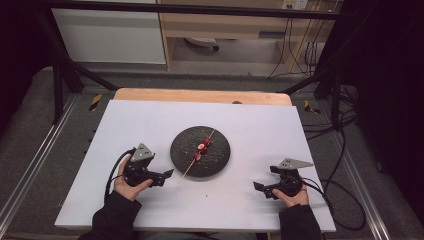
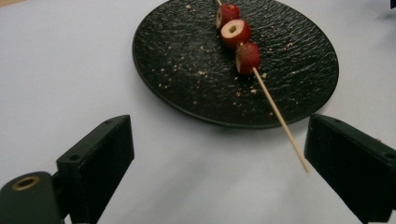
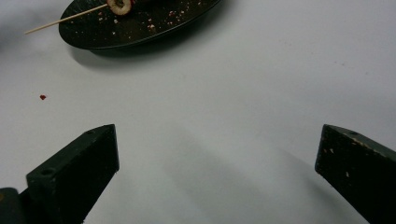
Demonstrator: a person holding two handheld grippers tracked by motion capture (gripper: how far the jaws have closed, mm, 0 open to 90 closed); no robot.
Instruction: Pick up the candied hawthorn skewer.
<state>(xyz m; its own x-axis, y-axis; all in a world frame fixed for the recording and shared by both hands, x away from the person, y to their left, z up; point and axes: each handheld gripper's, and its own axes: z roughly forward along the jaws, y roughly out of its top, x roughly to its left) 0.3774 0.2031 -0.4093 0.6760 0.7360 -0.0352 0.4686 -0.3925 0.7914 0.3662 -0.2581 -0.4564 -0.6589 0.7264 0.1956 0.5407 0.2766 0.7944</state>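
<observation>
White table holds mid-surface a black plate with a light, brittle fruit skewer; grab its bare overhanging stick; left gripper and right gripper both spread wide.

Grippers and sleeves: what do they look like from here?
Both are black. The left gripper and right gripper each carry a grey three-cornered plate on top and trail a black cable. Their fingers are blocky black slabs with screw holes. The person wears dark sleeves.
</observation>
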